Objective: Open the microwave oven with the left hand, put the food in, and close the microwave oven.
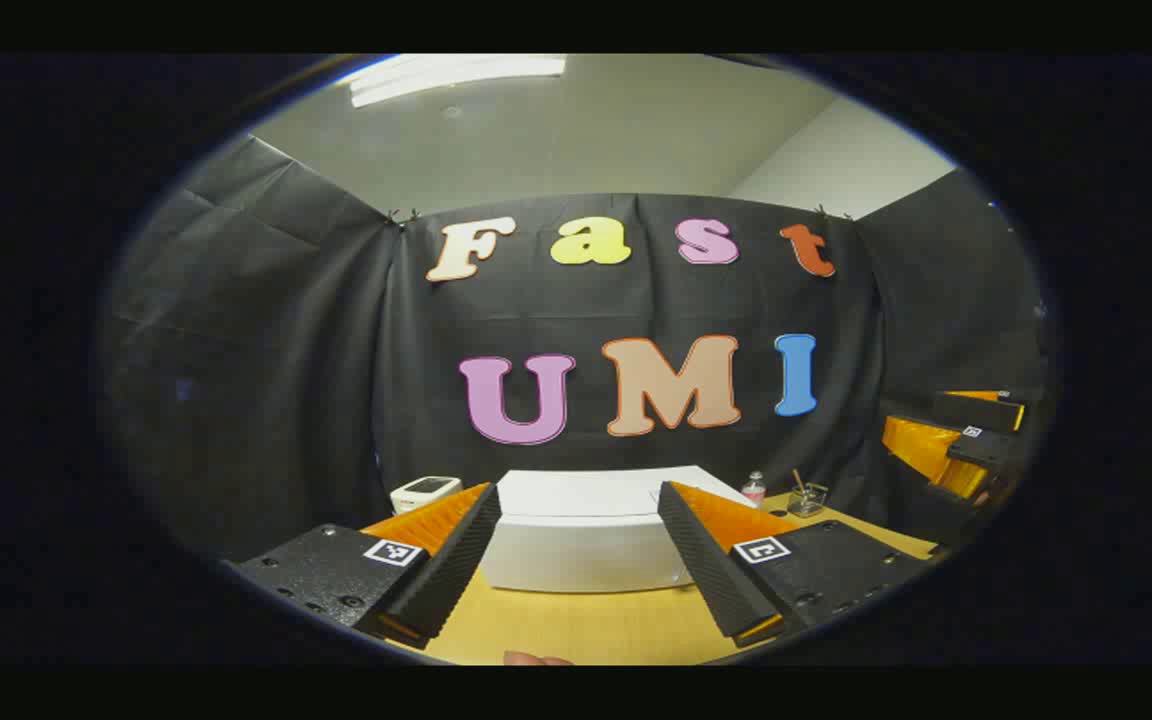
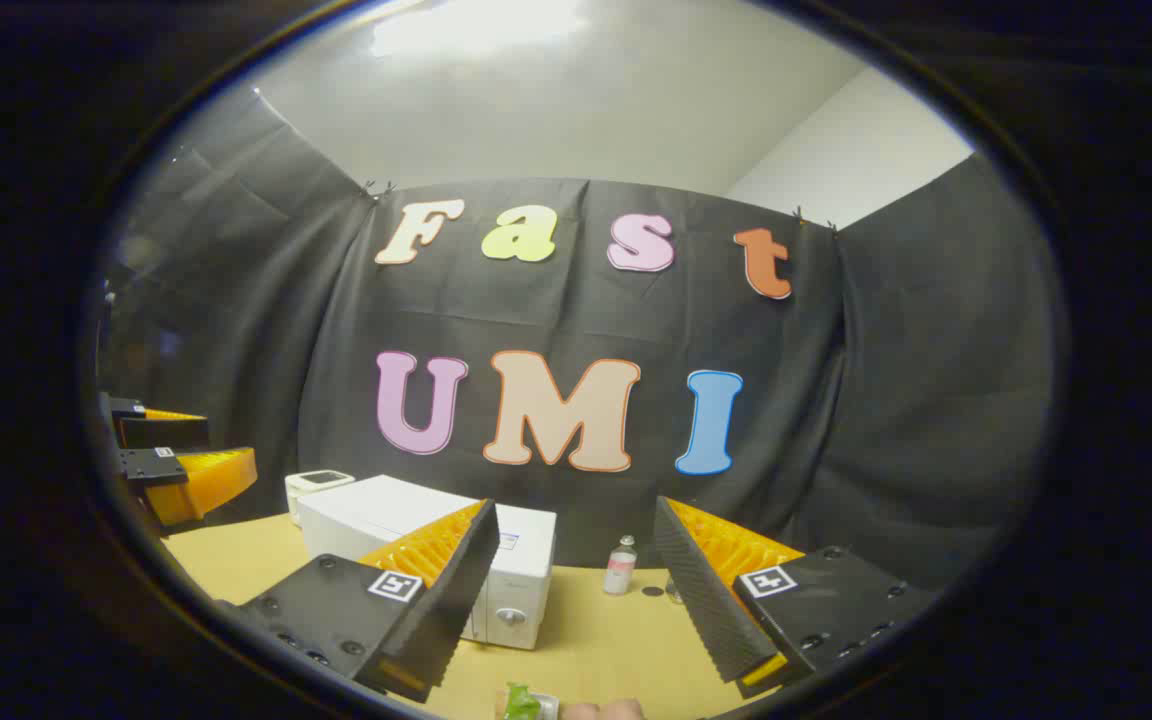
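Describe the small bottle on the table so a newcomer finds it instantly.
Start at the boxy white microwave oven on the tan wooden table. To its right, apart from it, stands the small clear bottle: upright, with a pink label band, the slimmest thing there.

I can read nothing apart from the wall cloth: the square markers (image 1: pixel 392 552) on my gripper fingers carry patterns only, and the microwave oven (image 2: pixel 496 570) label is too small.
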A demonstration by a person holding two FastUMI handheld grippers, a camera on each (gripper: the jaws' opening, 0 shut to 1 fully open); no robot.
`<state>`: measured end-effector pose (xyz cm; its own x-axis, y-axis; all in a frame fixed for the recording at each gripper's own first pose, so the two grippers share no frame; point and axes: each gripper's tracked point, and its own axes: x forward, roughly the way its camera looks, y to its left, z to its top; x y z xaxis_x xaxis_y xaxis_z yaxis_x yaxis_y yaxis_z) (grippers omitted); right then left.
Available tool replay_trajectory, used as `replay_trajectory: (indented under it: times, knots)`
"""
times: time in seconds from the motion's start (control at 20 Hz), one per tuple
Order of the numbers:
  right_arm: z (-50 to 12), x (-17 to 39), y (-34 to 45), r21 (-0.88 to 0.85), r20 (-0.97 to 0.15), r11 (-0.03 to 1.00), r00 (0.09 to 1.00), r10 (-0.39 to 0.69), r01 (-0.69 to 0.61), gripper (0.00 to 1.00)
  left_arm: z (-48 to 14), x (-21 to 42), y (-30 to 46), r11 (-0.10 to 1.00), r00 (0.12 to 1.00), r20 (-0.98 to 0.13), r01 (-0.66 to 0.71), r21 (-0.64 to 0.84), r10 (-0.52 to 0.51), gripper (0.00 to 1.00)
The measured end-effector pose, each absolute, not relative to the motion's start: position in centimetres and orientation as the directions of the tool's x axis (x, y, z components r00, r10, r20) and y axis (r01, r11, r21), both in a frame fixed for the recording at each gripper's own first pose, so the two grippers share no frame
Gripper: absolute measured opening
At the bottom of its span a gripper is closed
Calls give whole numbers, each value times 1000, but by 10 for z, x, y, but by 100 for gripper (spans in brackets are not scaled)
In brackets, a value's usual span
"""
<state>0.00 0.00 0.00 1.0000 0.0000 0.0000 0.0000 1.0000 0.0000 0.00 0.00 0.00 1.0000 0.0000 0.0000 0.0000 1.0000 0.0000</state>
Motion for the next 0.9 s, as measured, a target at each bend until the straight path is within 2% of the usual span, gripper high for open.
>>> replay_trajectory:
  times: [0.05,0.1,0.75,0.8,0.9]
  knots:
    - [-1,0,1,-5,-3,1000,1000,4,-4,99,2,0,-1,1000,1000,3,3,-3,-3,98]
    - [0,-1,2,-9,-2,1000,1000,9,-9,94,3,0,-2,1000,1000,5,6,-8,-6,98]
    - [4,0,9,-10,14,999,999,44,-44,94,-4,2,-2,1000,1000,-13,1,1,-1,98]
    - [4,0,8,-11,13,999,999,47,-47,98,-3,1,0,1000,1000,-11,-3,7,3,99]
    - [3,-2,7,-15,13,999,999,47,-47,94,-3,1,1,1000,1000,-4,-7,17,7,99]
